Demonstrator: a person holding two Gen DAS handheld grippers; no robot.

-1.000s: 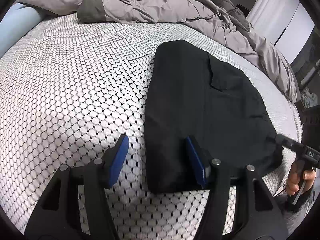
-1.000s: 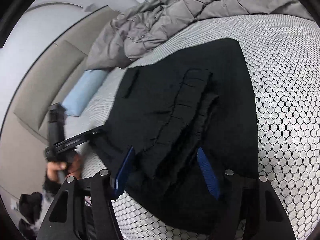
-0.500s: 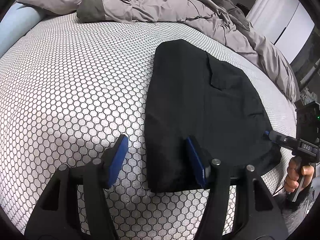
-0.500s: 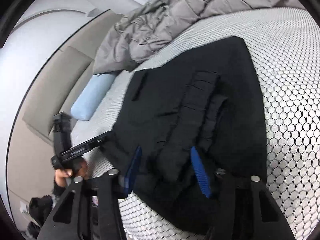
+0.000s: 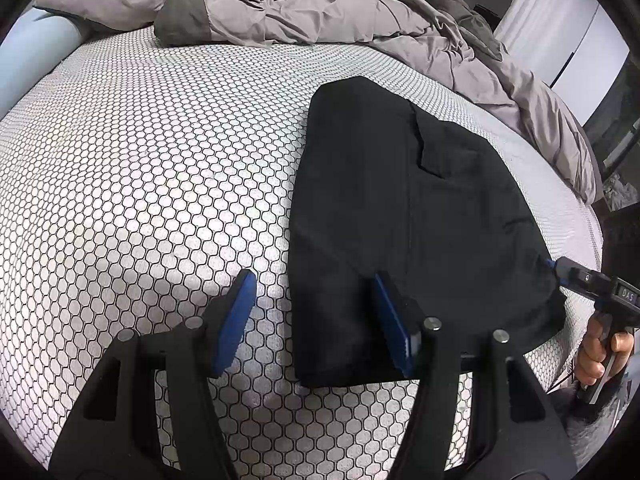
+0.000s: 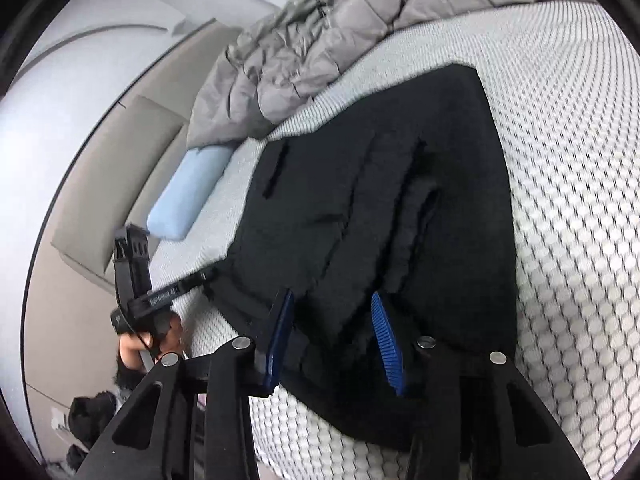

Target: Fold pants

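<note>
Black pants [image 5: 400,208] lie folded, middle of frame, on bed [image 5: 140,180]. Left claw [image 5: 312,320] released, straddling near corner. Right claw [image 6: 332,340] released over waistband, likely ready to pinch for next fold.

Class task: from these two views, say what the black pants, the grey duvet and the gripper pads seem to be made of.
Pants: seemingly matte woven cloth; dull, soft creases, stitched pocket.
Duvet: probably thin padded fabric with a slight sheen; fine crumpled wrinkles, puffy quilting.
Left hand-held gripper pads: blue, ridged, perhaps rubber or plastic; cannot tell which.
</note>
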